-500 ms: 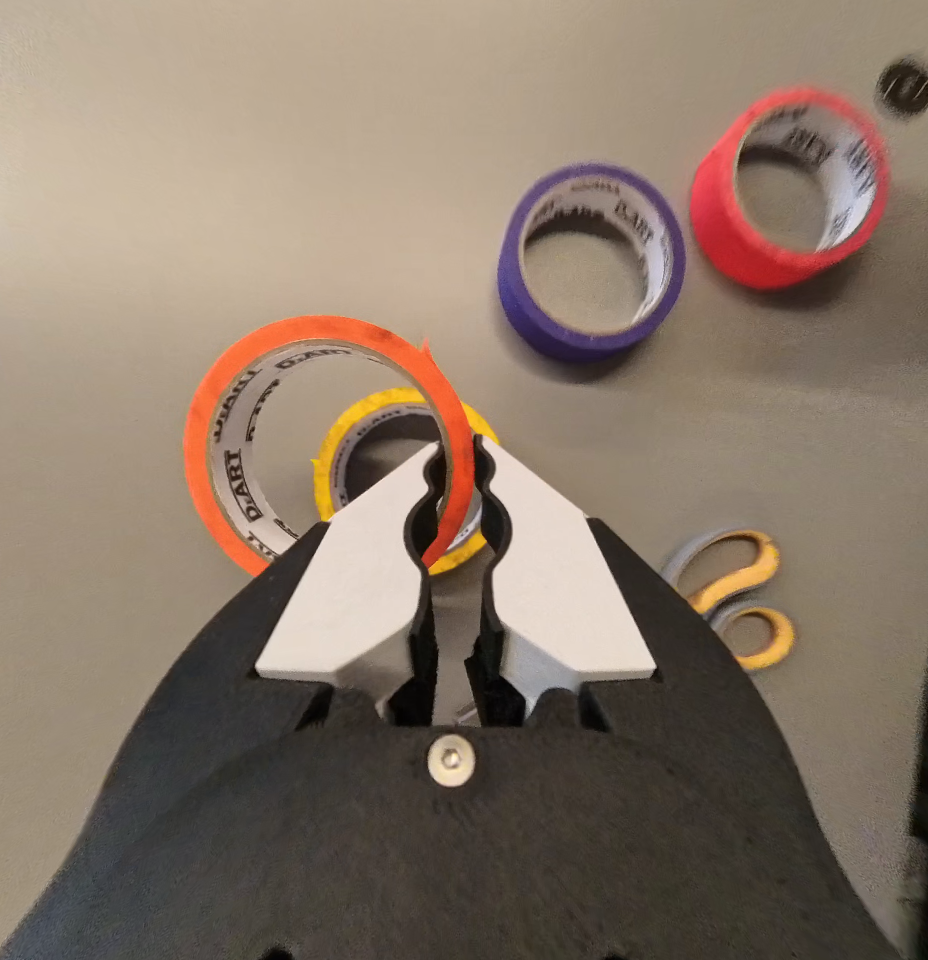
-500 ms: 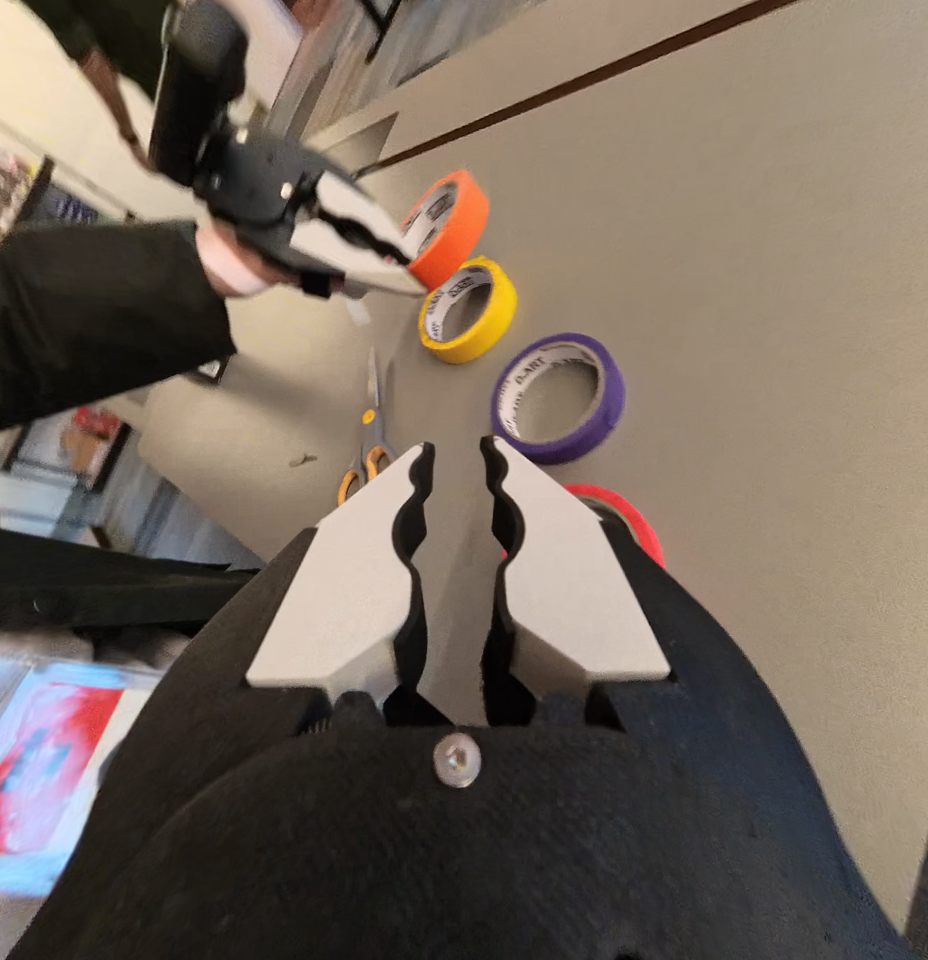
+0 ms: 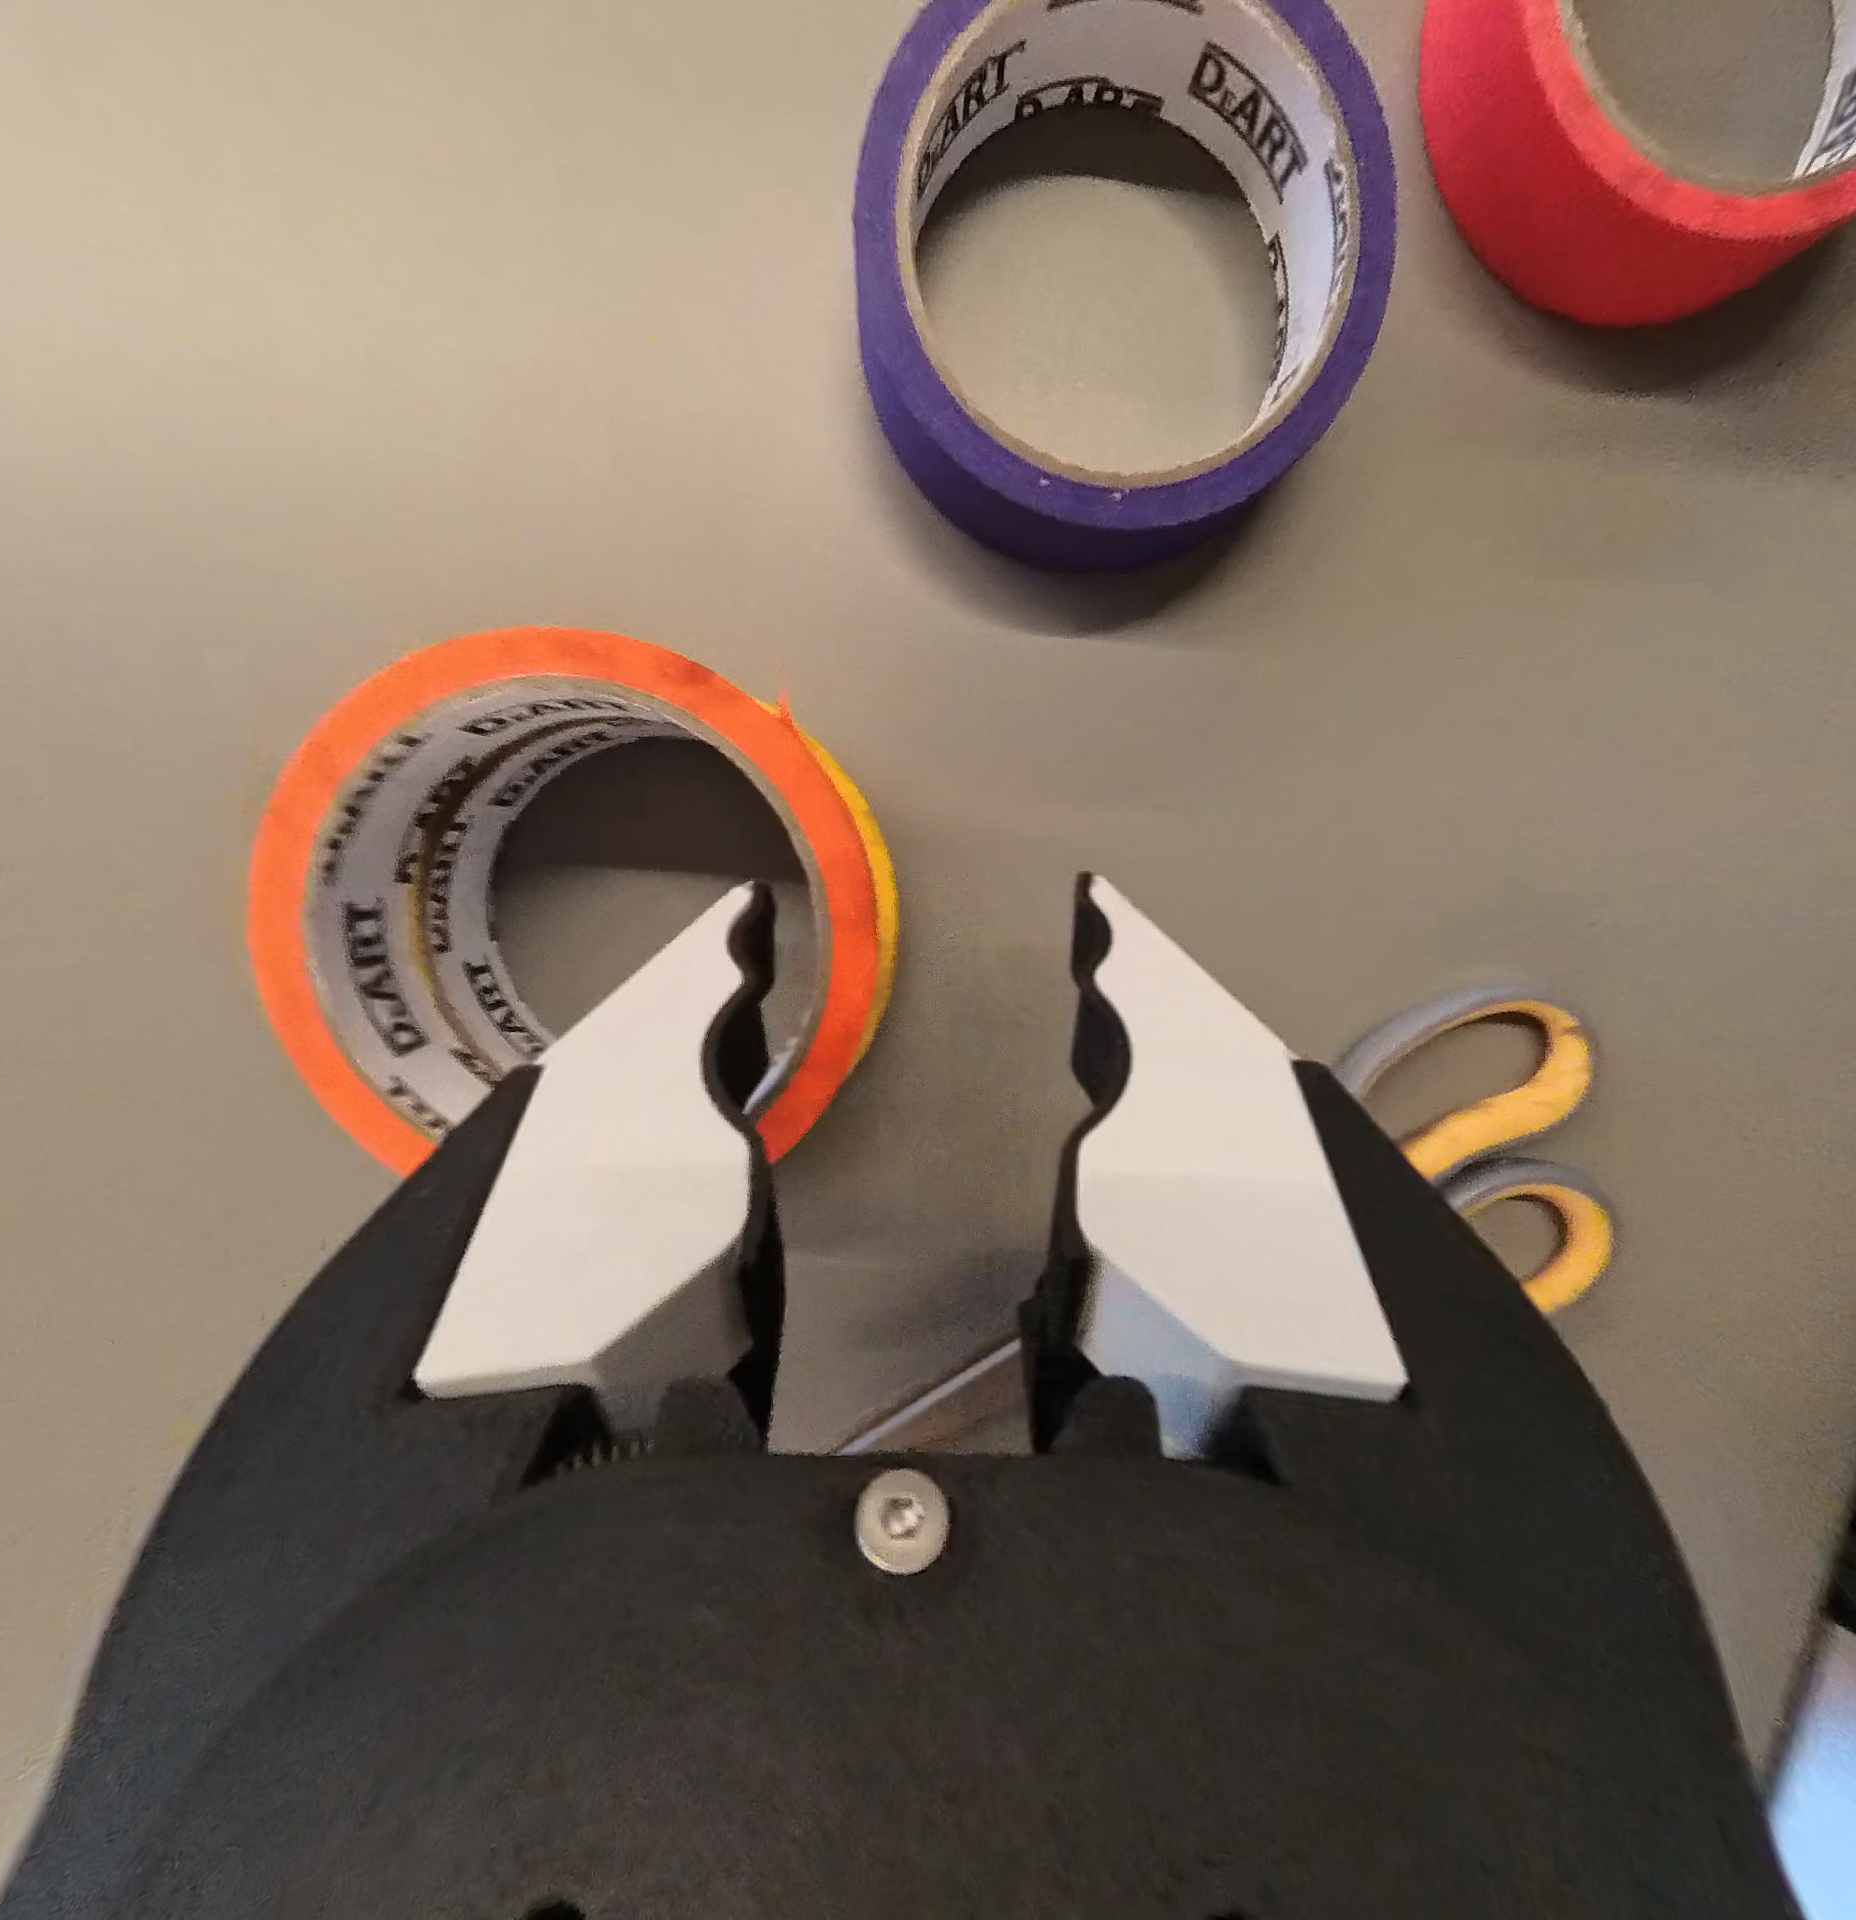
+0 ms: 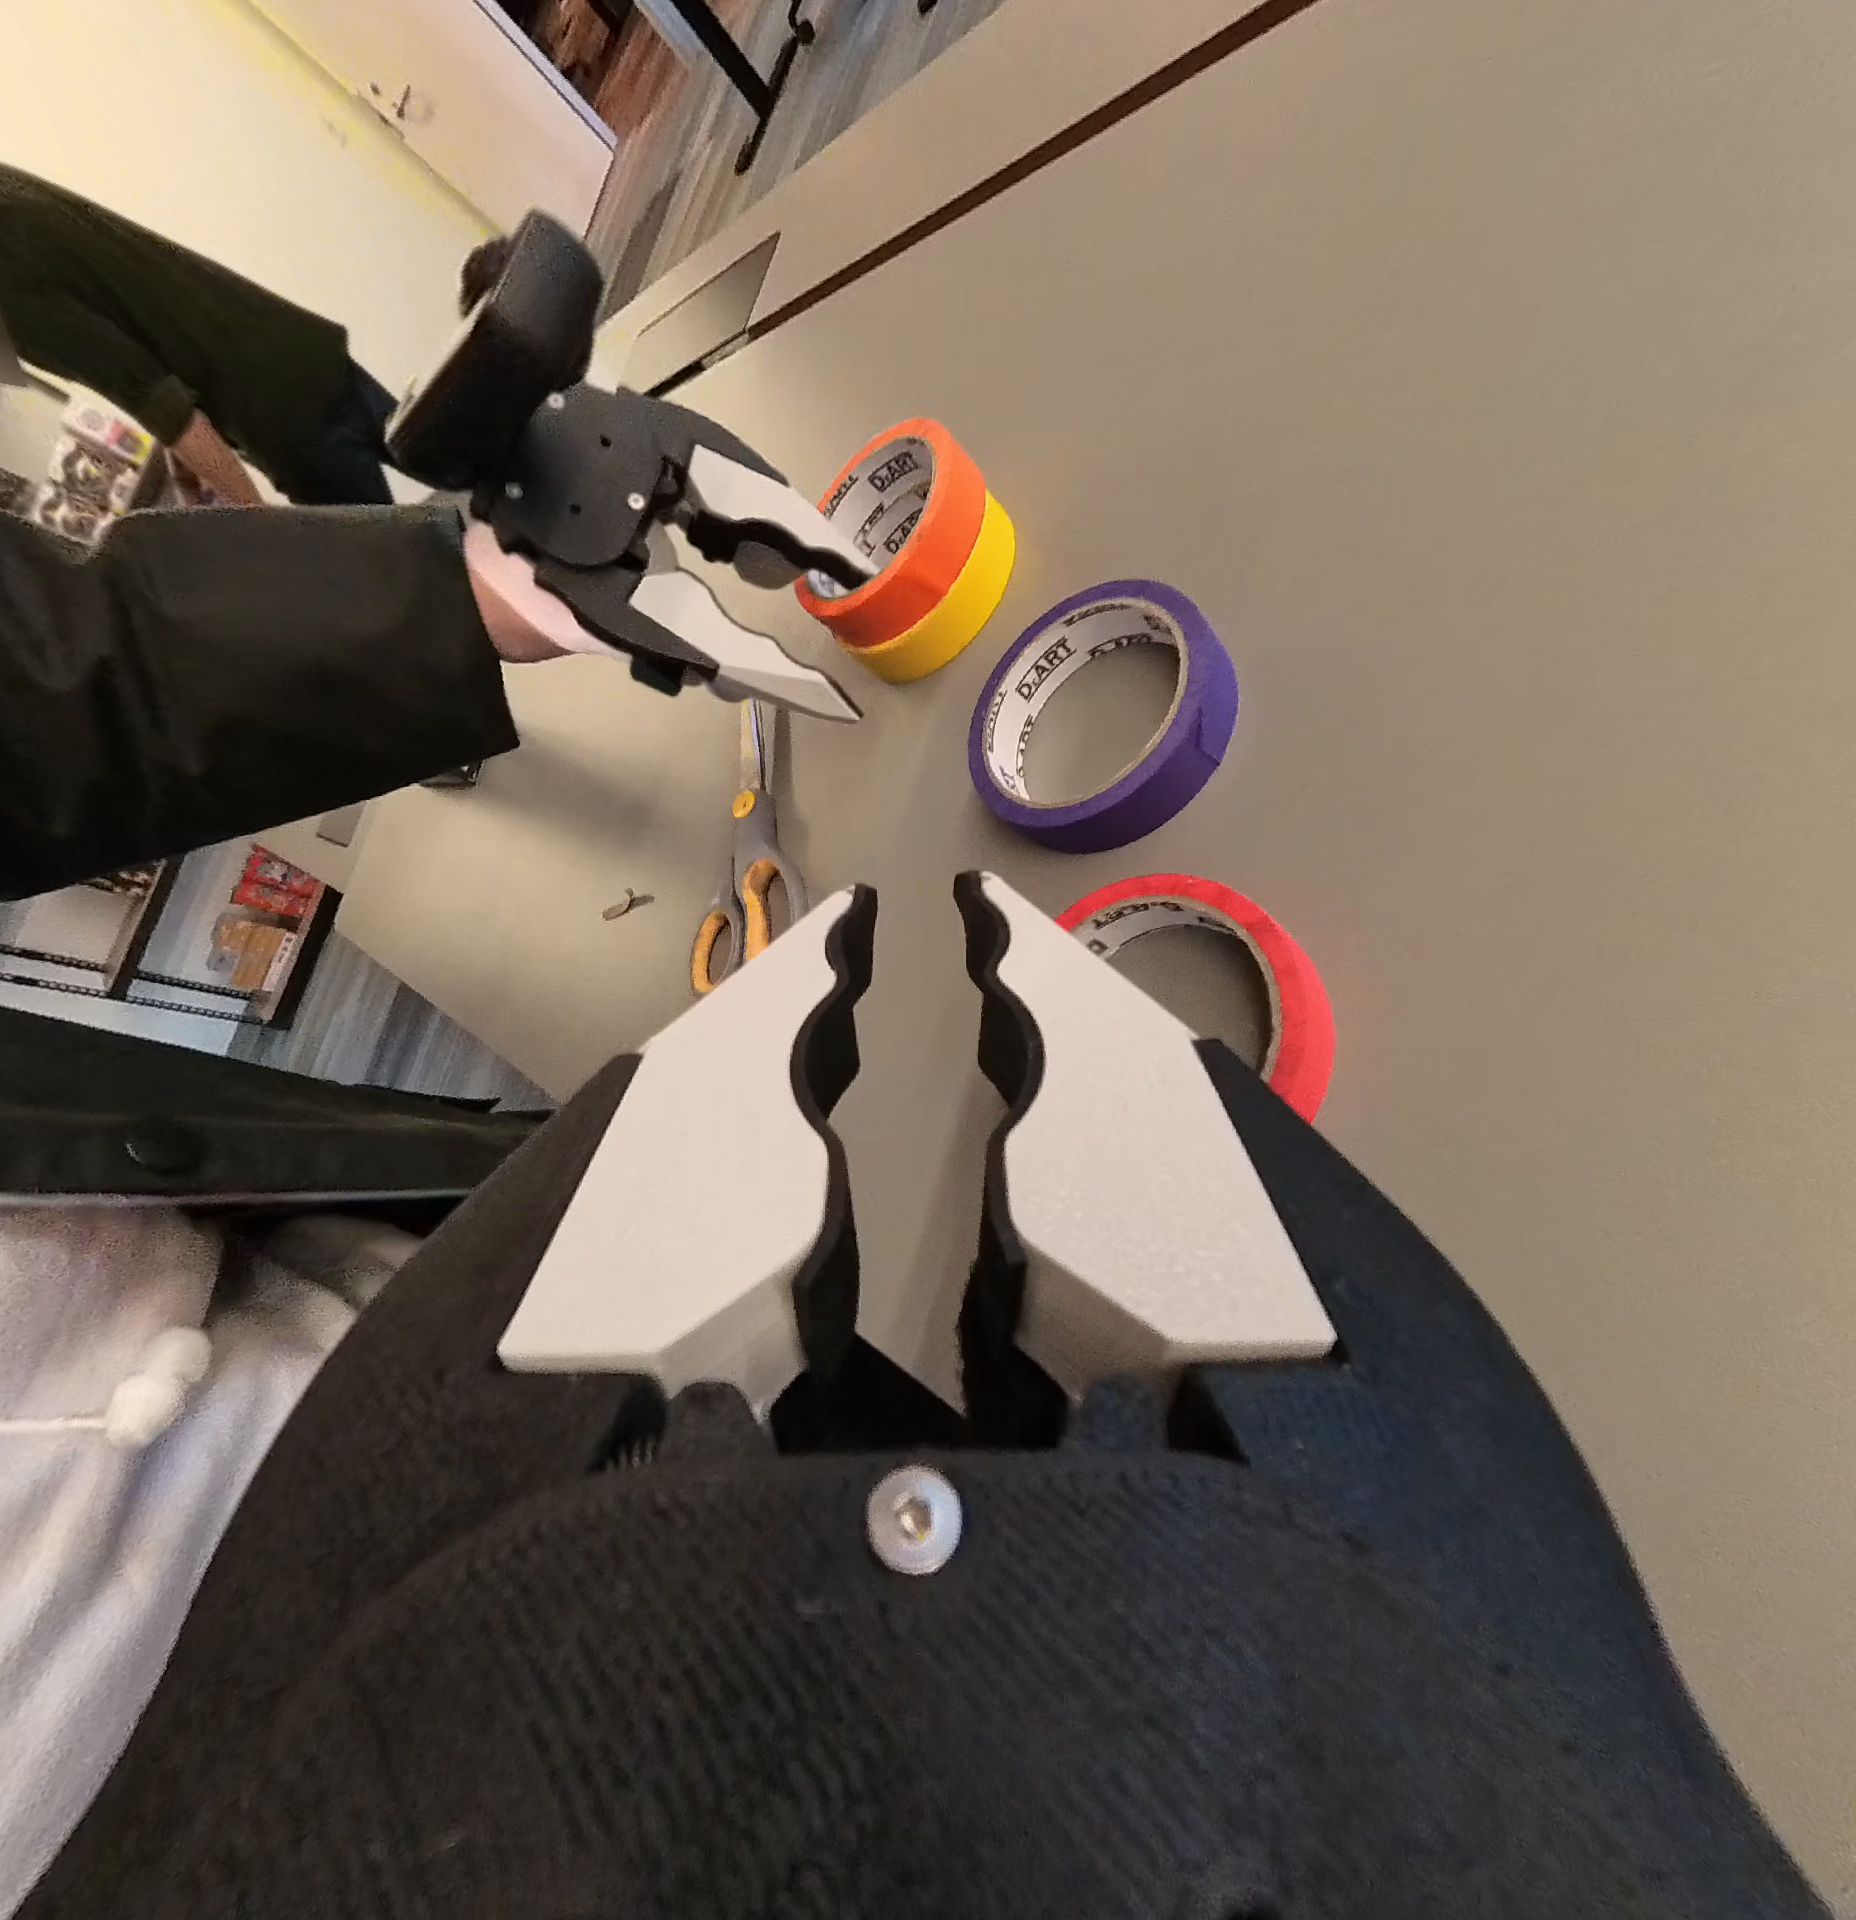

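An orange tape roll (image 3: pixel 550 655) lies stacked on a yellow tape roll (image 3: pixel 874 862) on the grey table (image 3: pixel 384 312). My left gripper (image 3: pixel 922 889) is open. Its left finger reaches into the orange roll's hole and its right finger is outside the roll's wall, not pinching it. The right wrist view shows the same stack, orange roll (image 4: pixel 934 561) on yellow roll (image 4: pixel 971 613), with the left gripper (image 4: pixel 864 644) straddling its near edge. My right gripper (image 4: pixel 913 891) is open by a narrow gap, empty, and held above the table beside a red tape roll (image 4: pixel 1303 997).
A purple tape roll (image 3: pixel 1007 509) and the red roll (image 3: pixel 1578 208) lie to the right of the stack. Scissors with orange and grey handles (image 3: pixel 1506 1112) lie near the left gripper's right side. The purple roll (image 4: pixel 1163 800) and scissors (image 4: pixel 752 883) also show in the right wrist view. A person's dark sleeve (image 4: pixel 228 665) is at the left. One gripper's finger ends stand about 25 centimeters off the other's.
The left gripper was shut on the orange roll's wall, holding it above the yellow roll. It has lowered and opened, and the orange roll now rests on the yellow one. The right gripper has barely moved.
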